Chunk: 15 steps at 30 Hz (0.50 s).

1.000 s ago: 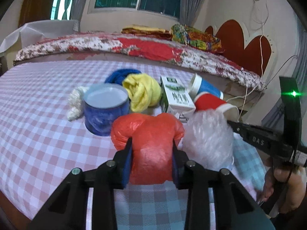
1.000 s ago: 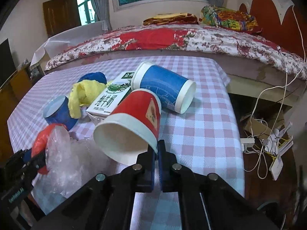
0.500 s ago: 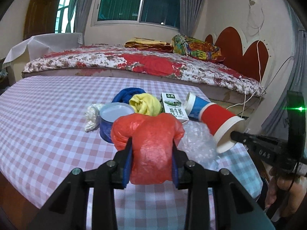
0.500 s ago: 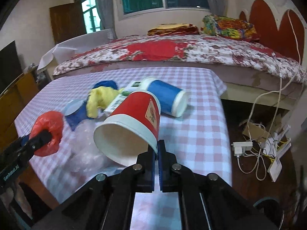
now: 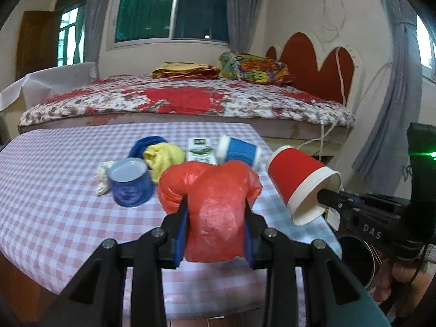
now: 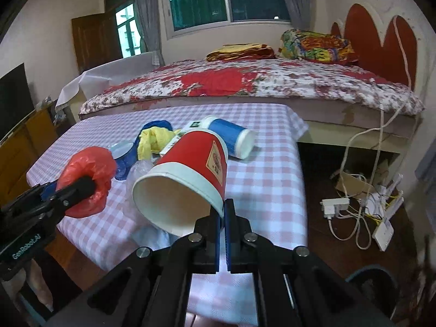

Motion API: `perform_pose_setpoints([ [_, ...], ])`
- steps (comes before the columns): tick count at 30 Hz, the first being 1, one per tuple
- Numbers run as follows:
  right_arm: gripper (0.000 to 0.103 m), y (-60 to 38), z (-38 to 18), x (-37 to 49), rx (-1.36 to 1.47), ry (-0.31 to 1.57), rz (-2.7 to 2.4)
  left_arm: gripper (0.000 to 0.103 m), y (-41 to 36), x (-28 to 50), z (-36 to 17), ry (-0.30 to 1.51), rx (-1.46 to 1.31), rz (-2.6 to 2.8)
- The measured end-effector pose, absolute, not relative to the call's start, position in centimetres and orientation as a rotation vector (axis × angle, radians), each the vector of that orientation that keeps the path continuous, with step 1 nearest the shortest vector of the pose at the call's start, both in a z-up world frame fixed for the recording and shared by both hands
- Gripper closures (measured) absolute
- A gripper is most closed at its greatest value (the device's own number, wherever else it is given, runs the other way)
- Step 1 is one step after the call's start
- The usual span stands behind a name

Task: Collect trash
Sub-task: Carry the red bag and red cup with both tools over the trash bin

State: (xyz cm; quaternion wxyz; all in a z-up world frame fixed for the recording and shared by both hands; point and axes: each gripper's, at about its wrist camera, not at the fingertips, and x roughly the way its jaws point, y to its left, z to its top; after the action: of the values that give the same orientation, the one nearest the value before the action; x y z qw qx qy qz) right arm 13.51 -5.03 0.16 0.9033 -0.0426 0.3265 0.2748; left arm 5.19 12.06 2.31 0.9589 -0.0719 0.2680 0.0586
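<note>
My left gripper (image 5: 215, 218) is shut on a crumpled red plastic bag (image 5: 215, 204), held above the near edge of the checked table (image 5: 54, 190). My right gripper (image 6: 224, 209) is shut on the rim of a red paper cup (image 6: 190, 174), lifted and tilted with its mouth toward me. In the left wrist view the red paper cup (image 5: 297, 179) hangs off the table's right side. On the table lie a blue paper cup (image 5: 239, 151) on its side, a carton (image 5: 200, 150), a blue cup (image 5: 129, 182), yellow (image 5: 163, 156) and blue (image 5: 147, 143) bags, and clear plastic (image 6: 141, 169).
A dark round bin (image 5: 357, 261) stands on the floor below the right gripper in the left wrist view. Cables and a power strip (image 6: 338, 207) lie on the floor to the right. A bed (image 6: 259, 81) runs behind the table.
Both grippers have risen and drawn back from the table with the red bag and the red cup. The trash pile looks smaller and farther away, and the clear plastic stayed on the table.
</note>
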Motion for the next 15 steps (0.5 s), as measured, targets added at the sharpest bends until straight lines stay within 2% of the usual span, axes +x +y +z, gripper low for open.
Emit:
perform_pose_setpoints([
  [15,0.100,-15.3,0.4,11.7,-0.005,0.687,0.388,0.068,3.8,7.8,1.8,0.590,-0.068,-0.075],
])
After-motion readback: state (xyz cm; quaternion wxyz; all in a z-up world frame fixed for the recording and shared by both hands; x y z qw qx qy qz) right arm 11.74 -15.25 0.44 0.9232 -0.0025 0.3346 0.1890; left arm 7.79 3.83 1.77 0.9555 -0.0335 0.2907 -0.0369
